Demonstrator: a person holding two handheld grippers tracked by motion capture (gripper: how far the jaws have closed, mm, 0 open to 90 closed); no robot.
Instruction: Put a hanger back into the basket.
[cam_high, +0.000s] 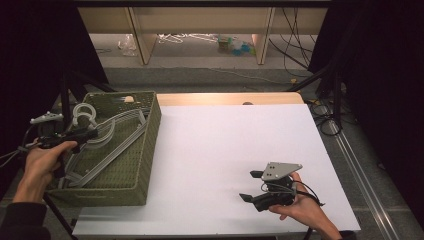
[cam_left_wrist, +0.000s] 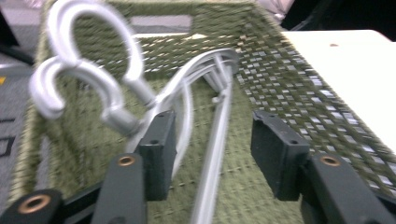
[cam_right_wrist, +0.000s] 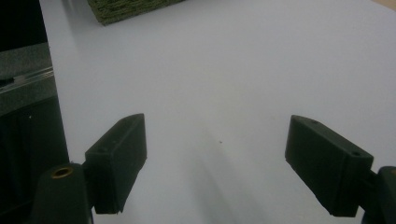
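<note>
So the grey hangers (cam_high: 107, 145) are lying in the green woven basket (cam_high: 145, 150) at the counter's (cam_high: 225, 150) left edge. Left gripper (cam_left_wrist: 212, 140) jaws are open around one hanger's bar, not pinching. Right gripper (cam_high: 252, 186) sits open over bare counter.

No text, label, brand, number or sign is showing legibly anywhere in these pictures.
</note>
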